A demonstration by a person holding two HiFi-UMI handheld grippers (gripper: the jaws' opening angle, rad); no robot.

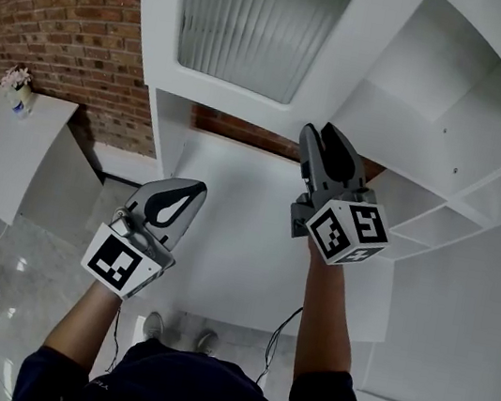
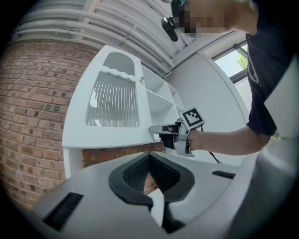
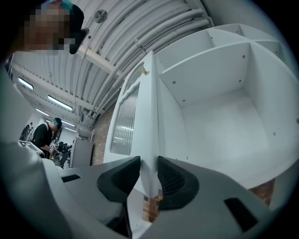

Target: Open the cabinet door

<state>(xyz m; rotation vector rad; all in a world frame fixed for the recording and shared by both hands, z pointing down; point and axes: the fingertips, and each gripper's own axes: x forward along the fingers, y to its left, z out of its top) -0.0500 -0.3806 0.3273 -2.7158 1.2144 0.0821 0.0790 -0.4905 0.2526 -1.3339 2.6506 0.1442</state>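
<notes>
Right tool [image 3: 148,173] pinches the free edge of the cabinet door [image 3: 148,107]. Door stands swung out from the white cabinet [image 3: 219,107], shelves [image 3: 205,65] exposed. Left tool [image 2: 149,158] pressed together, empty, below the door.

The cabinet door [image 1: 157,8] is finished in smooth, matt white paint, its pane [image 1: 253,14] made of ribbed translucent glass. The wall [image 1: 54,10] is laid in rough red brick; the floor [image 1: 37,283] is polished glossy.

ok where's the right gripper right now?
Head view, right of centre: right gripper at the cabinet door's bottom corner, jaws closed on its edge, open shelves to its right.
</notes>
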